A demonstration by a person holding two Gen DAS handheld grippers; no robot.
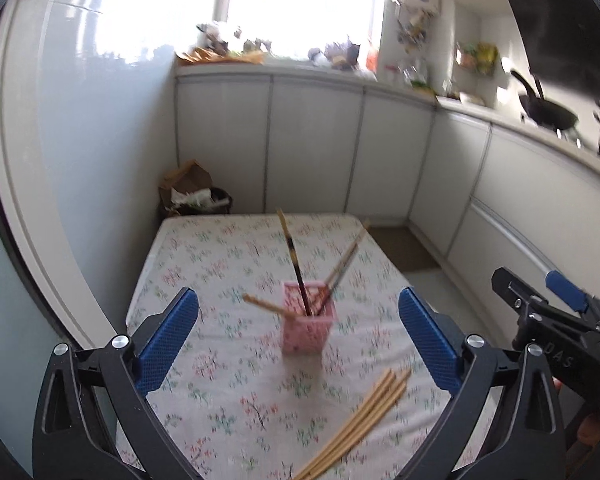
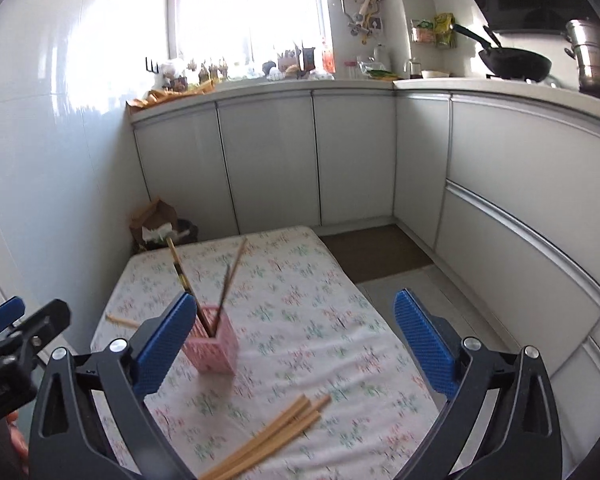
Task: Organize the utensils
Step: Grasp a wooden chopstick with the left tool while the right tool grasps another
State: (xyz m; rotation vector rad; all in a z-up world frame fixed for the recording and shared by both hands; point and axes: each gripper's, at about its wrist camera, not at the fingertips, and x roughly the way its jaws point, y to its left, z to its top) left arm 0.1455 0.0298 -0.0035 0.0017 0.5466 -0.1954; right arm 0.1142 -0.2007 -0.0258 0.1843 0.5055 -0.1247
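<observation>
A pink perforated holder stands upright on the floral-cloth table, with several chopsticks leaning out of it. A bundle of loose wooden chopsticks lies flat on the cloth in front of the holder. My left gripper is open, its blue pads wide apart with nothing between them but the holder farther off. My right gripper is open too and holds nothing. Each gripper shows at the edge of the other's view, the right gripper and the left gripper.
White kitchen cabinets run behind and to the right of the table. A bin with cardboard and rubbish stands past the table's far left corner. A wok and a steel pot sit on the counter. A brown mat lies on the floor.
</observation>
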